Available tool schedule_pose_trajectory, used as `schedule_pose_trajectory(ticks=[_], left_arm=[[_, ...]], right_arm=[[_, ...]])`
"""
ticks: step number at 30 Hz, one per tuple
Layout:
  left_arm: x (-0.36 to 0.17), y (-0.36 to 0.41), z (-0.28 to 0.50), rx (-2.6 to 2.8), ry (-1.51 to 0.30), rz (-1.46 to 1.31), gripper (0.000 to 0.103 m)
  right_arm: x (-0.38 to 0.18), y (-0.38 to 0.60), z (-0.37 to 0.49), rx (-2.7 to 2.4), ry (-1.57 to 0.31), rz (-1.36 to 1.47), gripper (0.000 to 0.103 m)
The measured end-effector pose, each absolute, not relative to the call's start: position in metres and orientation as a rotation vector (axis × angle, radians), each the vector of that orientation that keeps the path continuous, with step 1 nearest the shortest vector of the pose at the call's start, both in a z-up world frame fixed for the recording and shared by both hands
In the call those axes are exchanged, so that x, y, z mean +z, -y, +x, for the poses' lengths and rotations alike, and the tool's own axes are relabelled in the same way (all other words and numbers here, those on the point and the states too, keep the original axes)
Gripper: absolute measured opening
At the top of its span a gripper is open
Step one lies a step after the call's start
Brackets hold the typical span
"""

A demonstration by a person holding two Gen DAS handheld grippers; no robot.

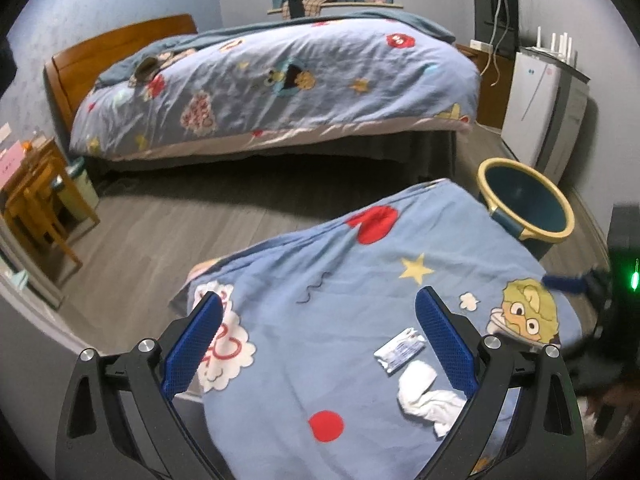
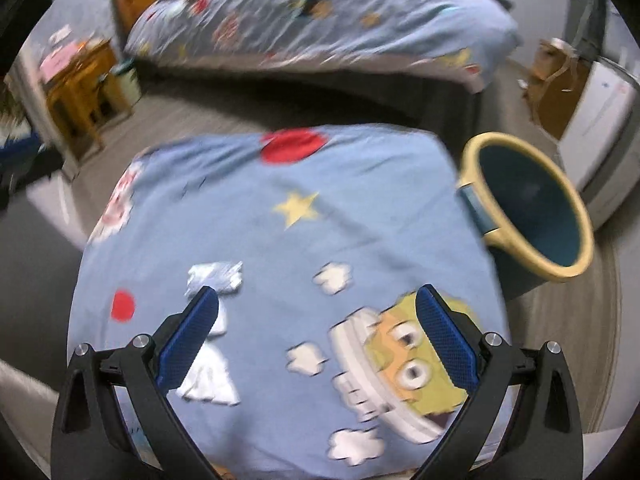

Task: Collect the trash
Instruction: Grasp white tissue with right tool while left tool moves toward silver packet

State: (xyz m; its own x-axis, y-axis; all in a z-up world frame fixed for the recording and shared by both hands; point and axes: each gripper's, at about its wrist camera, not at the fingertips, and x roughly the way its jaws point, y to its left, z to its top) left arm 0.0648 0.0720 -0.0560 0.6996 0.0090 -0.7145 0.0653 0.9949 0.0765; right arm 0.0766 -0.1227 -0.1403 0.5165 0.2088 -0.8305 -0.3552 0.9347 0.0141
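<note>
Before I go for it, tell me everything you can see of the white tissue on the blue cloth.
The tissue is white, soft-looking paper, crumpled into a loose twisted wad with a rounder lump at one end and a ragged tail at the other. It lies flat on the blue cartoon-print cloth, just beside a small silvery wrapper; whether they touch is unclear. The left gripper is open above it, one finger overlapping its edge in view. In the blurred right wrist view it shows as a pale smear.
</note>
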Motion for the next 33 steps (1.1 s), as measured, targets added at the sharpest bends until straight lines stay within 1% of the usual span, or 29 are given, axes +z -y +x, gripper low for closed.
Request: schedule_pose_trajectory(ticks=[5,7,9,12,14,15,17,19,20,23,26,30,33], left_arm=[[-0.062,-0.084,0.071,-0.013,-0.82,0.08,0.096],[-0.062,-0.088,0.072,-0.005,-0.821,0.07,0.096],[-0.062,-0.092,0.074,0.009,-0.82,0.057,0.096],[-0.062,-0.098,0.075,0.011,-0.823,0.023,0.096],[-0.063,-0.1,0.076,0.017,-0.827,0.018,0.096],[-0.064,-0.101,0.076,0.02,-0.832,0.02,0.096],[-0.067,-0.101,0.078,0.023,-0.842,0.024,0.096],[-0.069,-0.101,0.08,0.024,-0.852,0.024,0.096],[-0.07,-0.1,0.08,0.024,-0.855,0.021,0.096],[-0.071,-0.1,0.081,0.024,-0.858,0.019,0.096],[-0.072,-0.098,0.082,0.022,-0.862,0.022,0.096],[-0.076,-0.094,0.084,0.018,-0.874,0.038,0.096],[-0.079,-0.09,0.084,0.018,-0.885,0.057,0.096]], right_arm=[[-0.164,0.098,0.062,0.435,-1.014,-0.184,0.095],[-0.172,0.087,0.055,0.469,-1.027,-0.21,0.088],[-0.179,0.079,0.05,0.496,-1.027,-0.23,0.085],[-0.188,0.068,0.045,0.541,-1.049,-0.246,0.076],[-0.193,0.061,0.043,0.571,-1.067,-0.253,0.065],[-0.195,0.058,0.041,0.581,-1.078,-0.263,0.063],[-0.2,0.054,0.041,0.594,-1.098,-0.279,0.053],[-0.204,0.052,0.041,0.593,-1.115,-0.297,0.038],[-0.206,0.052,0.041,0.592,-1.126,-0.306,0.027],[-0.207,0.057,0.044,0.586,-1.139,-0.299,0.013],[-0.204,0.061,0.047,0.582,-1.136,-0.279,0.003],[-0.194,0.071,0.052,0.559,-1.123,-0.246,0.0],[-0.183,0.081,0.058,0.535,-1.109,-0.201,0.0]])
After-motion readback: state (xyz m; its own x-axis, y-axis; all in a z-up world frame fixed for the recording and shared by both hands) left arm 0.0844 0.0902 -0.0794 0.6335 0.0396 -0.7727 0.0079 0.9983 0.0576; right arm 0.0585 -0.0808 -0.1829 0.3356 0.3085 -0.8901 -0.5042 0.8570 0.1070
